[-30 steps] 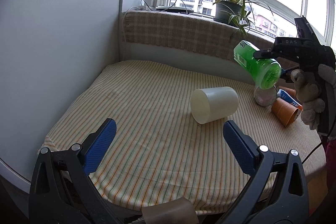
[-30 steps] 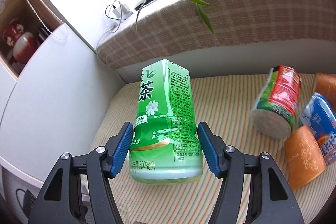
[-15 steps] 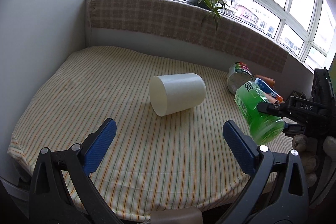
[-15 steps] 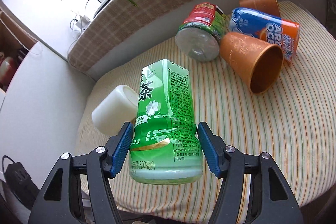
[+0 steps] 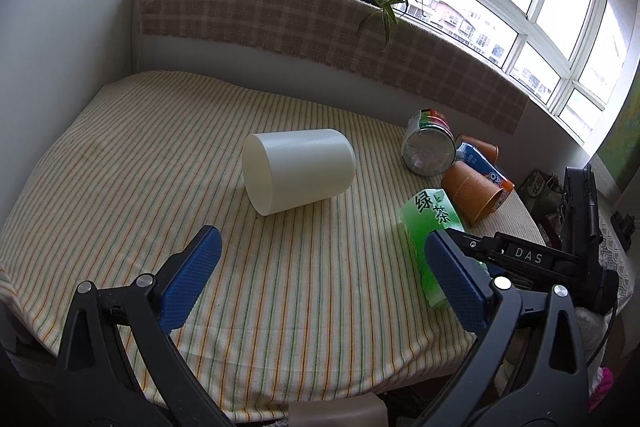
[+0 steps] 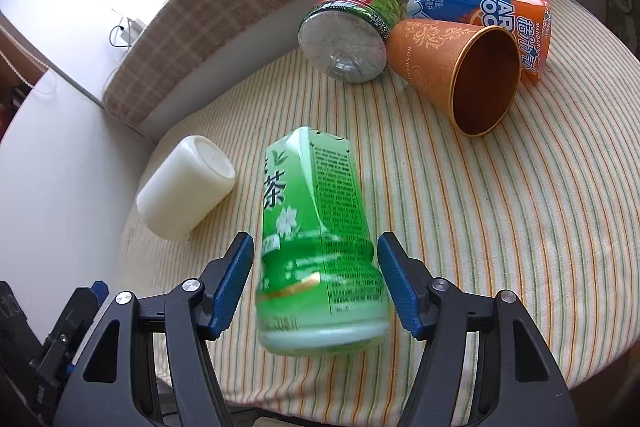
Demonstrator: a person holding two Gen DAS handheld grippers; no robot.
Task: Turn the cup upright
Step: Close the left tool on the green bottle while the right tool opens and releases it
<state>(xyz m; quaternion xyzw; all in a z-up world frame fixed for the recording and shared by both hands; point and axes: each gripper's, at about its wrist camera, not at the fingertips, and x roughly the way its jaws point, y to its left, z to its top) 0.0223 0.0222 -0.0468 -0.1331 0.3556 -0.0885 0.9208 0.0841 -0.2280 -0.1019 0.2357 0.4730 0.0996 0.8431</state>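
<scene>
Now the white cup (image 5: 298, 171) lies on its side mid-tabletop (image 5: 120, 147), left of the green bottle (image 6: 316, 247). Left hand-held gripper (image 5: 324, 283) spread, empty; the right hand-held gripper (image 6: 316, 287) looks loose around the bottle. Best pinch the cup's wall squarely, then rotate.

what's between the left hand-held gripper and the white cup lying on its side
Nothing visible. Only bare striped tablecloth lies between the open left hand-held gripper and the white cup. The green tea bottle, between the right hand-held gripper pads, sits off to the right of that path.
</scene>
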